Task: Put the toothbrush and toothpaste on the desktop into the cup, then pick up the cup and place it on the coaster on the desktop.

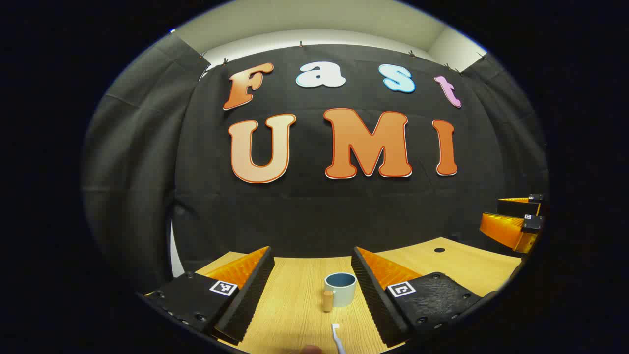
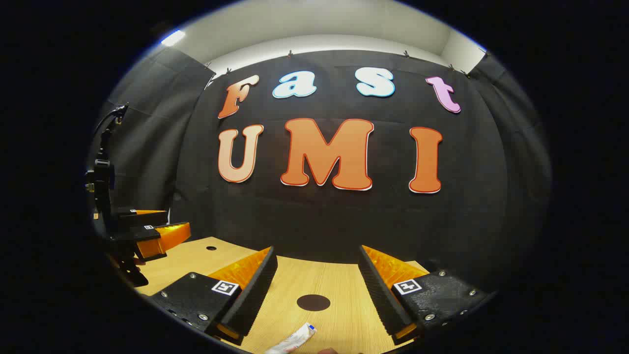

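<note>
In the left gripper view a pale blue-green cup [image 1: 340, 288] with a wooden handle stands upright on the wooden desktop [image 1: 290, 305]. A white toothbrush [image 1: 337, 338] lies just in front of the cup. My left gripper [image 1: 312, 260] hangs above them, open and holding nothing. In the right gripper view a dark round coaster [image 2: 313, 302] lies flat on the desktop, and a white toothpaste tube [image 2: 293, 340] lies in front of it. My right gripper [image 2: 317, 258] is open over them, nothing between its fingers.
The right gripper's orange fingers [image 1: 516, 221] show at the right edge of the left gripper view. The left gripper [image 2: 147, 231] shows at the left of the right gripper view. Each view shows a small dark hole [image 1: 439, 250] in the desktop. Black cloth walls close the back.
</note>
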Demonstrator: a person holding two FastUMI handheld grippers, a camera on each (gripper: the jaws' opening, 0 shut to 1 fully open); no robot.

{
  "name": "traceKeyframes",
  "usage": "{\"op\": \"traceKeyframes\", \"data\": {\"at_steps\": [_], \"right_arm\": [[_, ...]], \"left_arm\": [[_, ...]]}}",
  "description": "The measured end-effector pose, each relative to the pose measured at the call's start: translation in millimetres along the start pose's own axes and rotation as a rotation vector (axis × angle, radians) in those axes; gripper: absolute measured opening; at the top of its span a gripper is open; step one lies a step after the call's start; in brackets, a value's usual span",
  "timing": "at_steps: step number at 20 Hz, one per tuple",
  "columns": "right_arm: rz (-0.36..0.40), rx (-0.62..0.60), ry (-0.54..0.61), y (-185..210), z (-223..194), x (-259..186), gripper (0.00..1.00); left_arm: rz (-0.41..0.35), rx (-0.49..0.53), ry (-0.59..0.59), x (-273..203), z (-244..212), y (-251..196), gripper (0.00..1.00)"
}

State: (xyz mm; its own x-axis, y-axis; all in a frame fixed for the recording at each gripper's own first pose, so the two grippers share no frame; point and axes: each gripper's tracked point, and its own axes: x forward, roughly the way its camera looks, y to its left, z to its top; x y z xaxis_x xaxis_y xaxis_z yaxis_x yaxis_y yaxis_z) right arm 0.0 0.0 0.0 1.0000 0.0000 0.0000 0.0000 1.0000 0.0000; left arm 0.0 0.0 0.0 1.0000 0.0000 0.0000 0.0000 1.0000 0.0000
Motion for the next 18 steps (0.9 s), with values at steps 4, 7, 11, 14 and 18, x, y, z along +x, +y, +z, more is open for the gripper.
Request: {"op": "traceKeyframes", "data": {"at_steps": [4, 7, 11, 14, 18], "right_arm": [[0.016, 0.0, -0.009, 3.9, 4.1, -3.1, 0.98], [0.031, 0.012, 0.009, 7.4, -2.6, -5.8, 0.98], [0.03, 0.042, 0.037, -0.8, -10.0, -6.7, 0.99], [0.032, 0.061, 0.063, -4.9, -16.6, -4.5, 0.98], [0.055, 0.046, 0.055, 0.2, -14.2, -3.9, 0.99]], "left_arm": [[-0.01, -0.025, 0.01, -2.1, -4.6, -7.0, 0.95], [-0.037, -0.038, 0.016, -3.0, -4.3, -15.8, 0.95], [-0.032, -0.044, 0.026, 0.6, -4.7, -22.0, 0.94], [-0.027, -0.011, 0.024, -0.5, -1.5, -23.6, 0.96], [-0.028, -0.004, 0.017, 1.4, -3.0, -27.6, 0.96]]}}
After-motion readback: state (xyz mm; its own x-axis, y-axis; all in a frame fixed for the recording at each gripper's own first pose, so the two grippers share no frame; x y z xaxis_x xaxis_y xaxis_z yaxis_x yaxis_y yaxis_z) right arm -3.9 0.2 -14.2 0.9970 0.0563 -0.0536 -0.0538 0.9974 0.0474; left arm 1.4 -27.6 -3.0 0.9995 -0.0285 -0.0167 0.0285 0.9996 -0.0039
